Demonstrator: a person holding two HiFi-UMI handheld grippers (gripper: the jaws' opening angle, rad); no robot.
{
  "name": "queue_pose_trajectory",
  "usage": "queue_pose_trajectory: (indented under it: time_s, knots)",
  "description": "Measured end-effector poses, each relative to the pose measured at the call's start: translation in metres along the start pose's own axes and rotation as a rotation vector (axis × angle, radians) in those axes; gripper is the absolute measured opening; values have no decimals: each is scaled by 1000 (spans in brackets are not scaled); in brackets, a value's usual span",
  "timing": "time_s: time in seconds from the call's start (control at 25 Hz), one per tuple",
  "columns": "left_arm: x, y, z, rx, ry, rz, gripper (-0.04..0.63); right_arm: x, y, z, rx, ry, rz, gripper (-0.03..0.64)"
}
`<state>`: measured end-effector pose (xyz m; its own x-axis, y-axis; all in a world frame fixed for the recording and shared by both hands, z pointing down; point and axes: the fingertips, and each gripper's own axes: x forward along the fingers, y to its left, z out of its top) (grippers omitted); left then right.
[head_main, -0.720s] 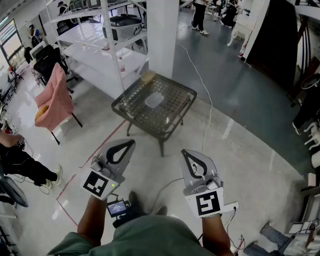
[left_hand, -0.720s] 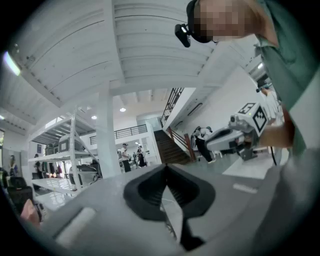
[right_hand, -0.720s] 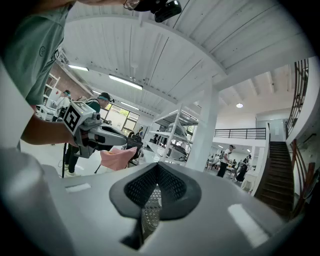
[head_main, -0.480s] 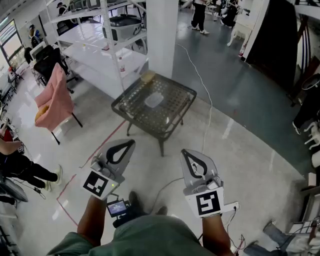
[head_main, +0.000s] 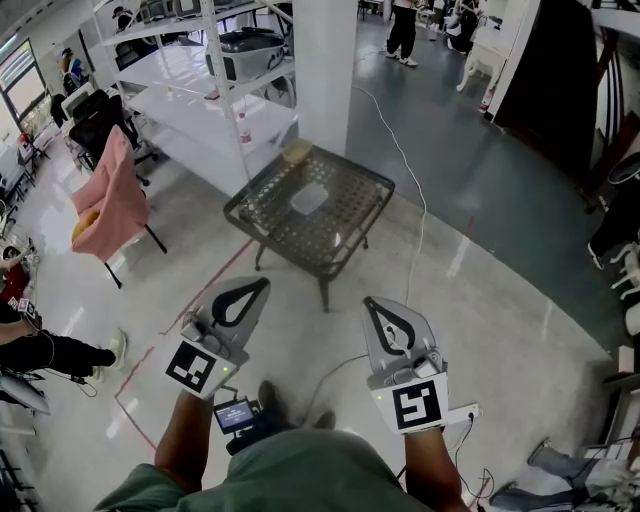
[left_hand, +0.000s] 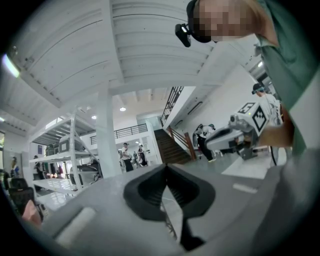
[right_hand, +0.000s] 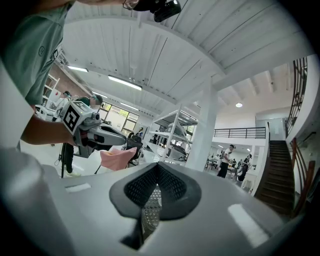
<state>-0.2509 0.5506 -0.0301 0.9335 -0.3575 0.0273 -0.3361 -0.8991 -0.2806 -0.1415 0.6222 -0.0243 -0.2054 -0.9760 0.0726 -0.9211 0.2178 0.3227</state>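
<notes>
Left gripper (head_main: 265, 283), right gripper (head_main: 369, 302): square markers (head_main: 192, 367).

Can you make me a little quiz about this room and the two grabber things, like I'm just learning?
1. True or false: the left gripper holds a cup.
2. What colour is the cloth at the left of the head view? A) pink B) blue C) black
3. Fill in: the clear box lies on the mesh ___.

Key:
1. False. It is shut and empty, and so is the right gripper.
2. A.
3. table.
</notes>
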Motion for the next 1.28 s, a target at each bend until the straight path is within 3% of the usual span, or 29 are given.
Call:
queue_pose_trajectory:
  time_s: [0.76,1.28]
  knots:
    - [11,-5,-8,17,29,23,3,0,-9,-7,55,-65,15,6]
    - [44,85,-46,-29,1,-30,3,94,-14,-14,84,1,-26,6]
